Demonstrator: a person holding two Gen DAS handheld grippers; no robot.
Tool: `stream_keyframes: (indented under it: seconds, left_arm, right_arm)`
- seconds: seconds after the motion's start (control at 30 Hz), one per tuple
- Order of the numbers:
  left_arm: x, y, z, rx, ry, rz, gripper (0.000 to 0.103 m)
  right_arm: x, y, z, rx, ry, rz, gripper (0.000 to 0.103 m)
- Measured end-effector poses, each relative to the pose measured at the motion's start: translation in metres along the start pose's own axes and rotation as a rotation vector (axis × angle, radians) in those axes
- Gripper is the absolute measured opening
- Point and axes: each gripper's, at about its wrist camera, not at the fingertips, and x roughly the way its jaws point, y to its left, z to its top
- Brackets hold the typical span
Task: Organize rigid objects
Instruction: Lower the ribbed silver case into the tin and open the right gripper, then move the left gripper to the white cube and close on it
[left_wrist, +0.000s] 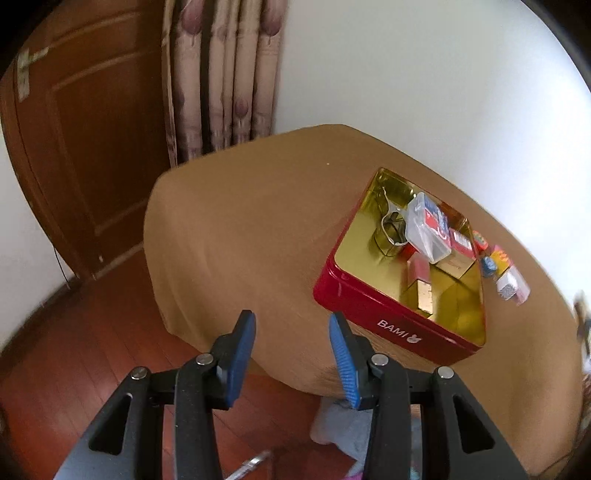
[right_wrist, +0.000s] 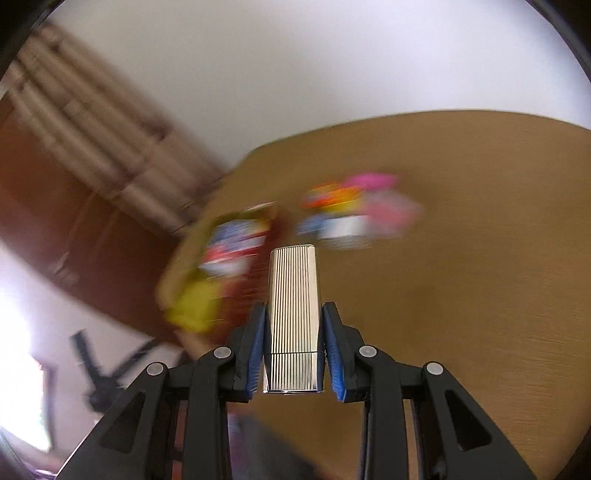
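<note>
one red tin (left_wrist: 388, 310), one ribbed silver case (right_wrist: 293, 314), two hand-held grippers.

White wall (left_wrist: 424, 74), brown door (left_wrist: 85, 147), patterned curtain (left_wrist: 225, 74), reddish wooden floor (left_wrist: 74, 350)

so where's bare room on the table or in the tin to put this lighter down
Inside the red tin, the gold floor near its left wall, beside the metal cutter, is bare. The brown cloth left of the tin is open. Crowded: the tin's right half and the small blocks beyond it.
</note>
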Motion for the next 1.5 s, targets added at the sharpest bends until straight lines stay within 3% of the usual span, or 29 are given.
stream_keyframes:
  seconds: [0.13, 0.23, 0.37, 0.47, 0.73, 0.83, 0.93, 1.03, 1.17, 1.23, 1.33, 1.43, 1.5]
  left_arm:
    - [-0.002, -0.004, 0.001, 0.018, -0.014, -0.037, 0.042]
    - [0.001, -0.001, 0.003, 0.012, 0.011, -0.067, 0.043]
    - [0.016, 0.006, 0.005, -0.025, 0.092, -0.103, 0.054]
    - [0.025, 0.013, 0.006, -0.083, 0.136, -0.162, 0.054]
    - [0.031, 0.043, 0.006, -0.252, 0.110, -0.198, 0.054]
    - [0.032, 0.042, 0.007, -0.247, 0.109, -0.190, 0.054]
    - [0.032, 0.039, 0.006, -0.243, 0.123, -0.229, 0.054]
    - [0.033, 0.036, 0.005, -0.235, 0.144, -0.246, 0.054]
    - [0.035, 0.032, 0.002, -0.240, 0.178, -0.306, 0.054]
    - [0.032, 0.025, 0.002, -0.209, 0.180, -0.320, 0.054]
    - [0.019, 0.011, 0.001, -0.148, 0.139, -0.336, 0.054]
    - [0.002, -0.010, -0.002, -0.046, 0.074, -0.340, 0.054]
    - [-0.004, -0.030, -0.006, 0.045, 0.075, -0.354, 0.054]
  right_arm:
    - [0.083, 0.075, 0.011, -0.060, 0.125, 0.101, 0.028]
    - [0.144, 0.105, 0.015, -0.076, 0.193, 0.117, 0.028]
    - [0.212, 0.129, 0.013, -0.080, 0.258, 0.073, 0.028]
    - [0.241, 0.138, 0.011, -0.085, 0.278, 0.044, 0.028]
    - [0.286, 0.156, 0.009, -0.187, 0.272, -0.049, 0.028]
    - [0.285, 0.160, 0.008, -0.230, 0.256, -0.077, 0.030]
    - [0.279, 0.160, 0.007, -0.240, 0.237, -0.063, 0.031]
    - [0.249, 0.153, 0.008, -0.240, 0.163, -0.006, 0.033]
    - [0.192, 0.116, 0.001, -0.232, 0.015, -0.028, 0.056]
    - [0.163, 0.082, -0.008, -0.204, -0.039, -0.100, 0.056]
    - [0.118, 0.018, -0.025, -0.194, -0.103, -0.309, 0.056]
    - [0.080, -0.050, -0.037, -0.201, -0.109, -0.573, 0.056]
    - [0.063, -0.080, -0.037, -0.204, -0.108, -0.684, 0.056]
